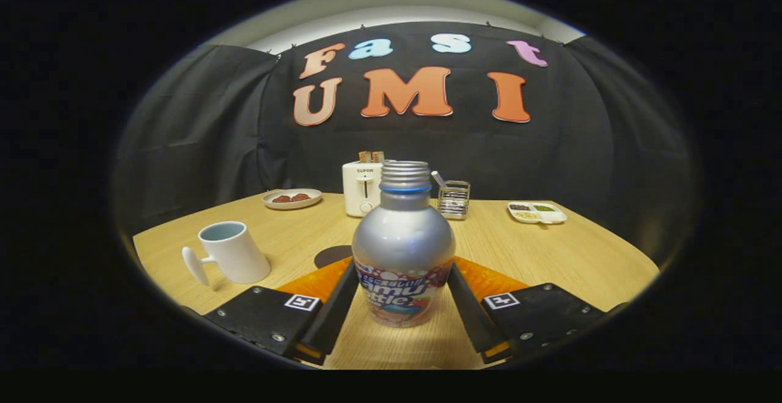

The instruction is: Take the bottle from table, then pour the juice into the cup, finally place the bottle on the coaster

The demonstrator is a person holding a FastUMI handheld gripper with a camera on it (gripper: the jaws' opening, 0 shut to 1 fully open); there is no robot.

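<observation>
White toaster (361,188) stood at the far side of the wooden tabletop (580,256), 2 slices in its slots. Plate (292,198) of brown food lay to one side, clear holder (454,198) just beside on the other. Divided dish (537,212) sat well apart.

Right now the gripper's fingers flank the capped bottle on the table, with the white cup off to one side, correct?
Not quite: the gripper view shows the bottle uncapped, its threaded neck bare. The rest holds: the gripper has a finger on each side of it, and the white cup stands aside on the table.
</observation>
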